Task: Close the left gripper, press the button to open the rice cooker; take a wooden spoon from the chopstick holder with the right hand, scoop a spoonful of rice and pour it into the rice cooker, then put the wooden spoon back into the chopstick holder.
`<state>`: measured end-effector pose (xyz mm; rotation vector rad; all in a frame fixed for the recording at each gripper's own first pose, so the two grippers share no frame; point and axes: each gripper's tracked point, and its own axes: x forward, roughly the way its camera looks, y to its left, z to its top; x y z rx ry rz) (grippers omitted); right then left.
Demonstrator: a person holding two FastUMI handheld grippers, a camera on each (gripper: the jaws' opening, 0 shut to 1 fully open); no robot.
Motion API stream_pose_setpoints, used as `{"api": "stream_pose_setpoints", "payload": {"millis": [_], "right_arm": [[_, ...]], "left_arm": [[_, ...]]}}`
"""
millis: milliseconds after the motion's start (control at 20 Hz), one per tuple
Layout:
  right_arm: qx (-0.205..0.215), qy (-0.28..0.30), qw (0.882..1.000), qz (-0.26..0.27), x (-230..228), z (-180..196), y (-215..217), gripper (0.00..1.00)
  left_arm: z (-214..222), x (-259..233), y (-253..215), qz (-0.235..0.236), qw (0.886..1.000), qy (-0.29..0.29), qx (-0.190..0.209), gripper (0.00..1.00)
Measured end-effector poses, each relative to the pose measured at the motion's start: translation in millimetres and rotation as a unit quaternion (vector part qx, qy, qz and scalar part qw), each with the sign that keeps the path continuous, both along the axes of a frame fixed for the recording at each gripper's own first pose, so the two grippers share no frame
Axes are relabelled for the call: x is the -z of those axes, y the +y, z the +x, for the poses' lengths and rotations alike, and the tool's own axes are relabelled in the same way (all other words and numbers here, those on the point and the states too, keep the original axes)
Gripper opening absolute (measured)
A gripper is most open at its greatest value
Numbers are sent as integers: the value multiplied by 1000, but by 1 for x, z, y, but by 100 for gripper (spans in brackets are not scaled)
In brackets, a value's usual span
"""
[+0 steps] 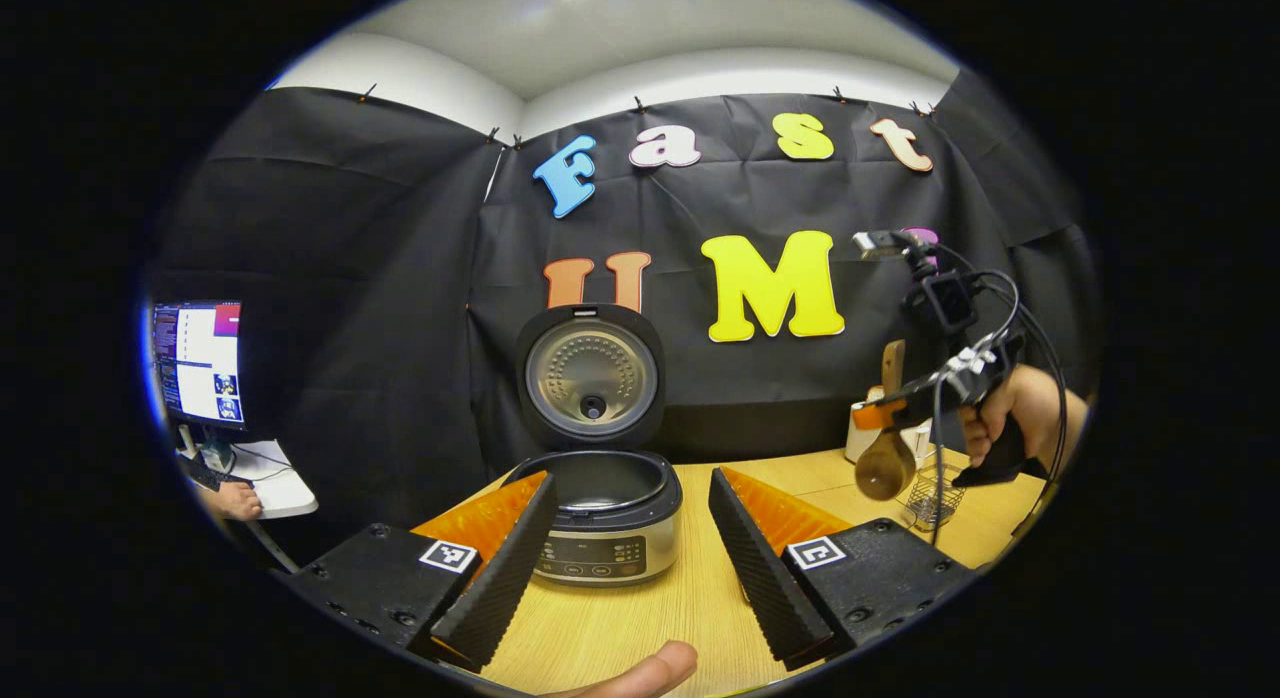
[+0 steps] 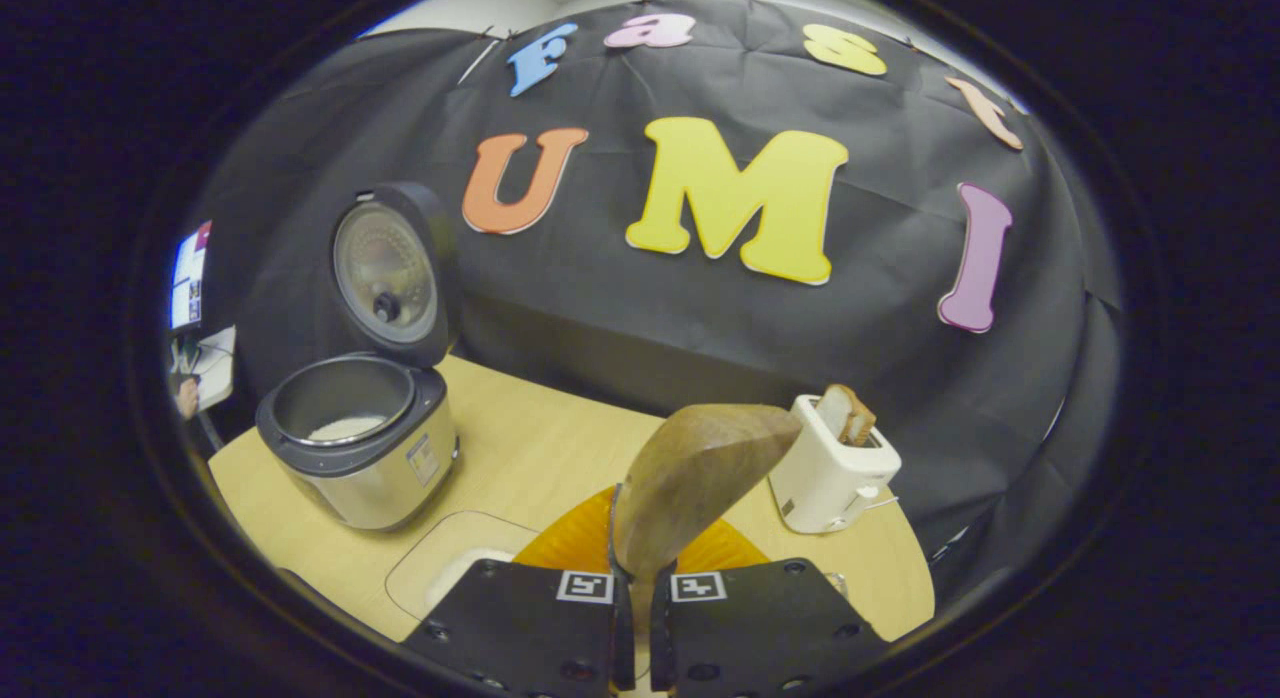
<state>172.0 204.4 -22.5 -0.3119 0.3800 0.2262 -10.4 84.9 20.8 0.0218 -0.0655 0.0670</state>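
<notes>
The rice cooker [image 1: 600, 523] stands on the wooden table with its lid [image 1: 592, 378] up, straight ahead of my left gripper [image 1: 632, 483], whose fingers are spread wide and hold nothing. In the right gripper view the cooker [image 2: 360, 448] sits at the left with white rice in its pot. My right gripper [image 2: 640, 578] is shut on the handle of the wooden spoon [image 2: 700, 468], whose bowl points up and away. From the left gripper view, a hand holds the right gripper [image 1: 880, 410] at the right, with the spoon [image 1: 885, 463] hanging just left of and above the wire chopstick holder [image 1: 935, 498].
A white toaster [image 2: 830, 473] with bread in it stands at the back right of the table [image 2: 540, 448]. A shallow container of rice [image 2: 450, 573] lies near the front edge, left of my right gripper. A monitor [image 1: 197, 363] and a person's hand [image 1: 235, 498] are at far left.
</notes>
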Motion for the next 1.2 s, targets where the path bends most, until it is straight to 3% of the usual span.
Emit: {"api": "stream_pose_setpoints", "payload": {"millis": [250, 550, 850, 1050, 1200], "right_arm": [[20, -6, 999, -39, 47, 5, 19, 6], [89, -56, 993, -54, 71, 1, 11, 6], [165, -79, 983, -31, 82, 5, -6, 6], [169, -76, 982, -35, 89, 4, 6, 6], [161, -35, 986, 36, 104, -1, 29, 6]], "left_arm": [[1, 2, 14, -36, 999, 7, 0, 97], [4, 8, 17, -35, 999, 17, -4, 97], [2, 4, 9, -30, 999, 11, 8, 96], [2, 6, 8, -28, 999, 16, 9, 96], [2, 6, 11, -32, 999, 15, 8, 96]]}}
